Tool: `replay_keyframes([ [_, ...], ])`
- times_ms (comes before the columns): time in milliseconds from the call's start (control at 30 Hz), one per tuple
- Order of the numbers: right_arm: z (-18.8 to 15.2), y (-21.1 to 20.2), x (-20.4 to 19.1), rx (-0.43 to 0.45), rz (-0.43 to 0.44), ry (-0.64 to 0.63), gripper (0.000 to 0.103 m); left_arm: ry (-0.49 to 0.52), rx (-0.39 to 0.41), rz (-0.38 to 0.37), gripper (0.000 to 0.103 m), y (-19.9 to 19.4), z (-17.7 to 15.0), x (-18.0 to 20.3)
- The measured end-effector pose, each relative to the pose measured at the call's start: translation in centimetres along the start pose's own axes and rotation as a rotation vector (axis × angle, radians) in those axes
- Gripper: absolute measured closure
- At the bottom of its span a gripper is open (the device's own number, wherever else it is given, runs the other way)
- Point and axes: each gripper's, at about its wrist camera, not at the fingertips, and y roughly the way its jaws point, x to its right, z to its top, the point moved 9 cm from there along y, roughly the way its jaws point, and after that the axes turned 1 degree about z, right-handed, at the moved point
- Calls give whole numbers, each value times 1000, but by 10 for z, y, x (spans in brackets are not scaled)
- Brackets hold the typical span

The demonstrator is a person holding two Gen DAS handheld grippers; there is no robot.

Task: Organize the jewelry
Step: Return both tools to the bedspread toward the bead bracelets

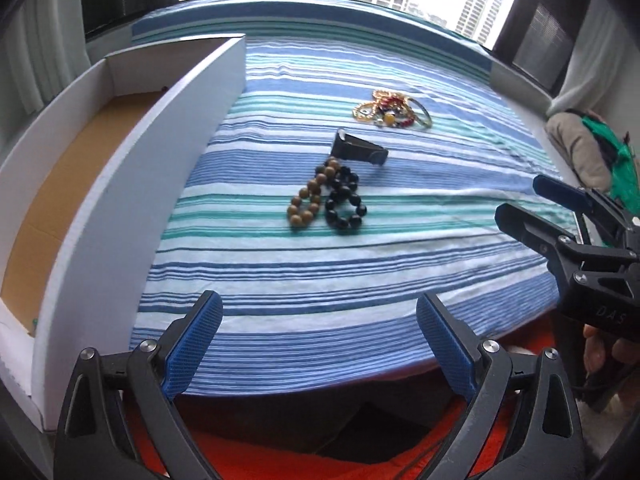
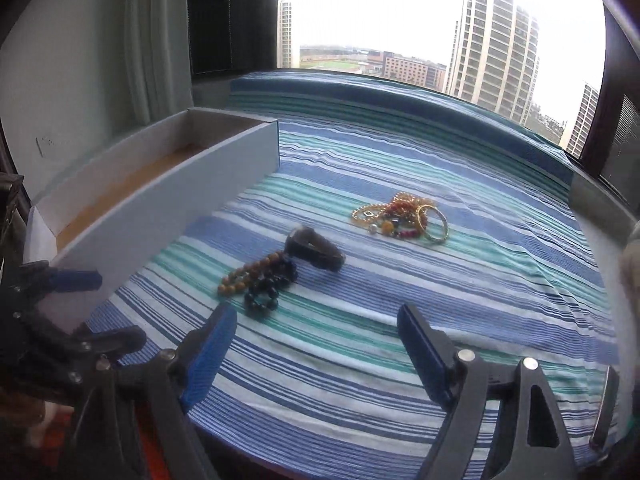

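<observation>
On the striped cloth (image 1: pixel 320 272) lie a brown bead bracelet (image 1: pixel 308 198), a black bead bracelet (image 1: pixel 346 204) touching it, a dark wristband (image 1: pixel 360 151), and farther back a tangle of gold chains, bangles and coloured beads (image 1: pixel 394 110). In the right wrist view they are the brown bracelet (image 2: pixel 250 274), black bracelet (image 2: pixel 270 286), wristband (image 2: pixel 316 250) and gold tangle (image 2: pixel 402 216). My left gripper (image 1: pixel 320 312) stands open near the cloth's front edge, nothing between its fingers. My right gripper (image 2: pixel 318 322) is open too, empty, short of the beads; it shows as the right gripper (image 1: pixel 516 198) at the right.
A long white box (image 1: pixel 132 184) with a brown cardboard floor stands open along the cloth's left side, the same box (image 2: pixel 160 204) in the right wrist view. A window with towers lies beyond the far edge. Folded clothes (image 1: pixel 580 148) sit far right. Red fabric (image 1: pixel 400 460) shows below the front edge.
</observation>
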Motion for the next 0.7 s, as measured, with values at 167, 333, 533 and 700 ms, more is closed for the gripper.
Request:
replay_keyframes([
  [167,-35,-2,16,-50,-3,63,19,37,34,1,4,-9,-1,9],
  [333,-43,-2,20,-55,-2,104,19,8,50,37,4,-12,-2,-7],
  [533,-35,-12,18,-21,23,132,19,-58,16,55,4,-1,-11,-29],
  [700,-50,0,19,-63,48,172,19,-56,2,62,4,5,-10,-29],
])
